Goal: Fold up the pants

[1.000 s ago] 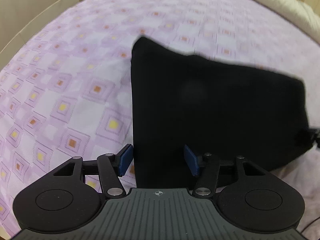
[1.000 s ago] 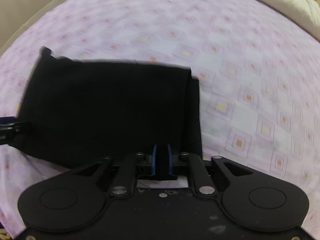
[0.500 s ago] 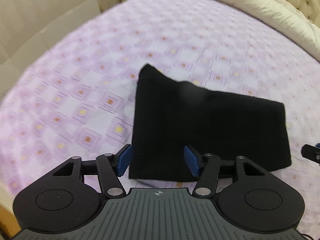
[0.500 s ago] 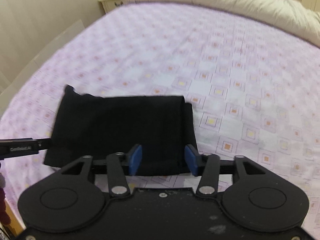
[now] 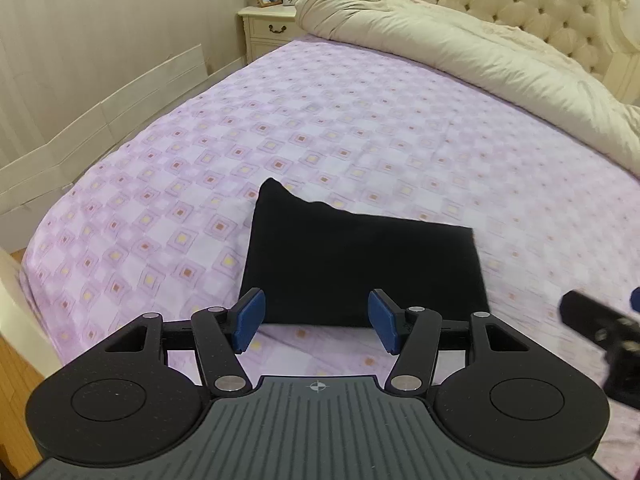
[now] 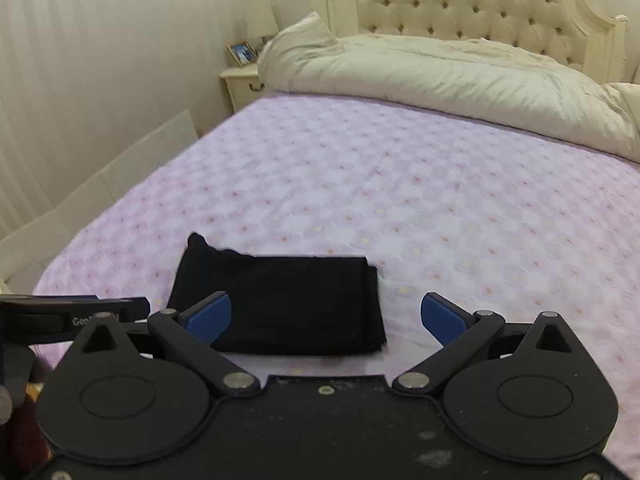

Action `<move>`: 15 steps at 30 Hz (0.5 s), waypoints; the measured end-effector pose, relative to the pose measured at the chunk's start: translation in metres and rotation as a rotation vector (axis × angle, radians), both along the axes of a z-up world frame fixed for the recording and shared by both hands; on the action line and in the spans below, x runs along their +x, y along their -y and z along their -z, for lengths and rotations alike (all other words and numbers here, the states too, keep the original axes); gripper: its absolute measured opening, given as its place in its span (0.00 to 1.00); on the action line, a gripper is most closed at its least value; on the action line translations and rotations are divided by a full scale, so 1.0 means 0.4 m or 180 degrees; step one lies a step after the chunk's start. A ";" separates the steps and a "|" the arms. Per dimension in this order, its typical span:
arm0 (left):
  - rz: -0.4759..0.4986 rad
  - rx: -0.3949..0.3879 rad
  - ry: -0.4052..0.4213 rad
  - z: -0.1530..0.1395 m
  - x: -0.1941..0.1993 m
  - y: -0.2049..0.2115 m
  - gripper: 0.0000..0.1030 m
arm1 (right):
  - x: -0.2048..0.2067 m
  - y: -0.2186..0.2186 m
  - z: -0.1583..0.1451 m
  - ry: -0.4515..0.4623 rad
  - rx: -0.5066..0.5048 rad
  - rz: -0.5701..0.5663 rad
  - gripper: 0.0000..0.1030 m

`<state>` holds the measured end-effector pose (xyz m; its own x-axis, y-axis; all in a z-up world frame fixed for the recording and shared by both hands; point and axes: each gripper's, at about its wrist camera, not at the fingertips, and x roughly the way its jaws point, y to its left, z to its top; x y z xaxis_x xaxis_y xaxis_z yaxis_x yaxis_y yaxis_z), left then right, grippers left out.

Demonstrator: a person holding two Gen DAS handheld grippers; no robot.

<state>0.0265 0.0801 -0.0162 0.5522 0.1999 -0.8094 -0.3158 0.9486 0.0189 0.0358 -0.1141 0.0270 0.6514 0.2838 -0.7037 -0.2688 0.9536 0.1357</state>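
Note:
The black pants point(image 5: 360, 264) lie folded into a compact rectangle on the purple patterned bedsheet point(image 5: 280, 152), near the bed's foot; they also show in the right wrist view point(image 6: 280, 304). My left gripper point(image 5: 316, 322) is open and empty, raised above and just short of the pants' near edge. My right gripper point(image 6: 326, 318) is wide open and empty, raised above the pants' near right part. The right gripper's body shows at the right edge of the left wrist view point(image 5: 600, 320); the left gripper's shows at the left of the right wrist view point(image 6: 68, 316).
A cream duvet point(image 5: 480, 48) is bunched at the head of the bed below a tufted headboard point(image 6: 472, 4). A nightstand point(image 5: 268, 28) with a picture frame stands by the wall. Flat cardboard point(image 5: 100, 120) leans along the left wall. The wood floor point(image 5: 16, 380) shows at lower left.
Both grippers have pulled up and back from the pants. The right gripper, shut one second ago, has opened wide. The pants stay folded on the sheet.

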 end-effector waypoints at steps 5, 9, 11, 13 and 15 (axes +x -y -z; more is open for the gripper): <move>-0.0047 0.0067 0.0007 -0.023 -0.054 0.035 0.54 | -0.056 0.013 -0.006 -0.0137 -0.0105 0.0037 1.00; -0.0101 0.0105 0.0058 -0.038 -0.095 0.054 0.54 | -0.088 0.030 -0.004 -0.0179 -0.0047 -0.0007 1.00; -0.0104 0.0173 0.0086 -0.045 -0.113 0.067 0.54 | -0.101 0.037 -0.003 -0.0177 -0.0013 -0.0029 1.00; -0.0107 0.0245 0.0097 -0.051 -0.126 0.082 0.54 | -0.109 0.035 0.000 -0.0205 -0.0014 -0.0055 1.00; -0.0094 0.0300 0.0082 -0.057 -0.138 0.096 0.54 | -0.124 0.043 -0.005 -0.0192 0.0013 -0.0089 1.00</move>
<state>-0.0286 0.0415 0.0064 0.5653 0.2909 -0.7719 -0.3451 0.9333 0.0990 -0.0137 -0.1312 0.0291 0.5997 0.3041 -0.7402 -0.2865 0.9453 0.1563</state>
